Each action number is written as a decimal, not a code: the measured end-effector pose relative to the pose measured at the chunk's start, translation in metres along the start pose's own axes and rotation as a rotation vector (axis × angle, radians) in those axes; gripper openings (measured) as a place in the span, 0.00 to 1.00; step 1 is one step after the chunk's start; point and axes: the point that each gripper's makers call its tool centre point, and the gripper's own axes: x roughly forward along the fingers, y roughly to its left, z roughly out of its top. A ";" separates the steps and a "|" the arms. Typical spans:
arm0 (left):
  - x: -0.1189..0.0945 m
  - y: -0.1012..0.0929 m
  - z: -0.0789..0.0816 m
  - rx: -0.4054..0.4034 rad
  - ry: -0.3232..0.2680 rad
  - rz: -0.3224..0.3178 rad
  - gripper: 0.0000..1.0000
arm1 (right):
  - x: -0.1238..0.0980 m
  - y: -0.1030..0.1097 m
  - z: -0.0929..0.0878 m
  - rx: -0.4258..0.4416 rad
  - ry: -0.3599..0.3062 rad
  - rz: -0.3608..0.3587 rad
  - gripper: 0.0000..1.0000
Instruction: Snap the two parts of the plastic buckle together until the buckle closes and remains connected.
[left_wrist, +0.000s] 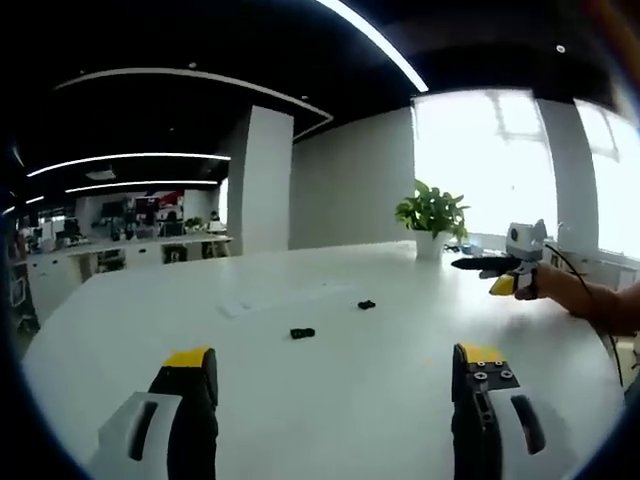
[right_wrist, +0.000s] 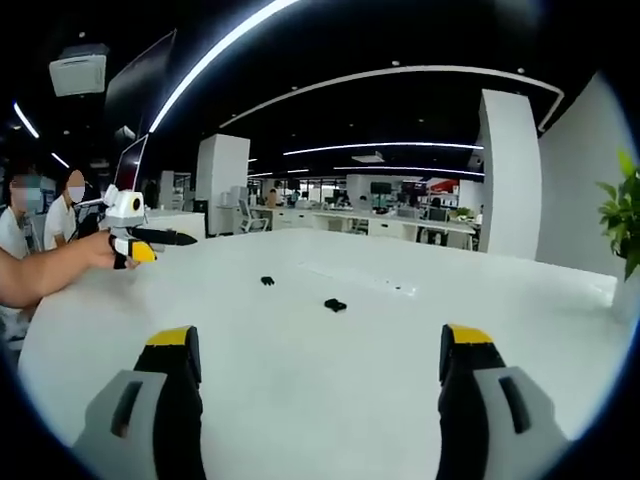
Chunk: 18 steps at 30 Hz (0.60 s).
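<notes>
Two small black buckle parts lie apart on the white table (left_wrist: 150, 330). In the left gripper view one part (left_wrist: 302, 333) is nearer me and the other part (left_wrist: 366, 304) lies farther right. My left gripper (left_wrist: 335, 362) is open with nothing in it, well short of both. Off to the right a hand holds the right gripper (left_wrist: 497, 266) above the table. The right gripper view shows the parts (right_wrist: 335, 304) (right_wrist: 267, 281) ahead of my open, unladen right gripper (right_wrist: 320, 342). There the left gripper (right_wrist: 140, 240) hovers at the left.
A potted plant (left_wrist: 432, 215) stands at the table's far side near bright windows, and its leaves (right_wrist: 625, 215) show at the right edge. A faint flat white strip (left_wrist: 285, 298) lies beyond the parts. People (right_wrist: 45, 215) sit at the left. Office desks fill the background.
</notes>
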 end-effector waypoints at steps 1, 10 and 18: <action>0.001 0.001 0.001 0.000 0.004 0.001 0.99 | 0.001 -0.001 -0.002 0.002 0.009 0.000 1.00; 0.012 -0.006 0.014 0.048 0.009 -0.015 0.99 | 0.002 0.000 -0.007 0.019 0.030 0.010 1.00; 0.023 -0.005 0.018 0.041 0.014 -0.025 0.99 | 0.007 -0.009 -0.004 0.033 0.027 -0.017 1.00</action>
